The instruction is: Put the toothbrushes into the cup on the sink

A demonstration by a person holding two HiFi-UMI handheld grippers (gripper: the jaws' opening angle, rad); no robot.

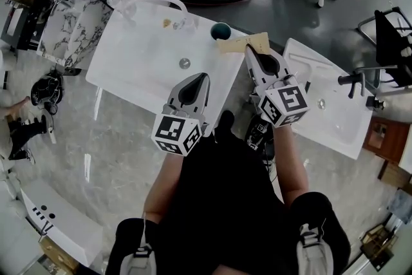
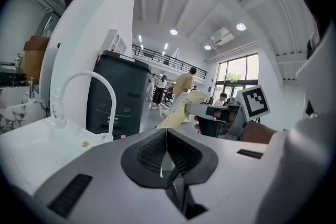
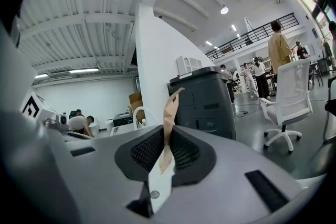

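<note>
- Holding a flat tan paper-wrapped toothbrush packet [image 1: 241, 43] in my right gripper [image 1: 250, 52], I judge the step in hand to be bringing it the last short way to the cup.
- In the right gripper view my fingers [image 3: 189, 152] pinch the packet [image 3: 169, 113] edge-on. Its tan end sticks out past the tips and a white part sits lower between the pads.
- My left gripper [image 1: 201, 82] hovers over the near side of the white rectangular sink [image 1: 129, 67]. Its fingers [image 2: 149, 152] are pressed together with nothing between them.
- A small dark teal round cup [image 1: 221, 29] stands at the sink's back right corner, to the right of the white arched faucet [image 1: 154, 2]. The packet's far end lies just beside the cup, not over its mouth as far as I can tell.
- To do this well, I should raise the packet's tip above the rim, tilt it towards upright and centre it over the mouth. I should spread my right fingers only once the lower end is inside.
- The paper looks light and floppy, and the cup looks easy to knock over, so a slow approach without touching the rim seems wise.
- The cup's inside looks dark; I cannot tell whether anything is in it.
- The sink's basin shows a round metal drain [image 1: 185, 63], and a small yellowish scrap [image 1: 167, 23] lies on the ledge by the faucet.
</note>
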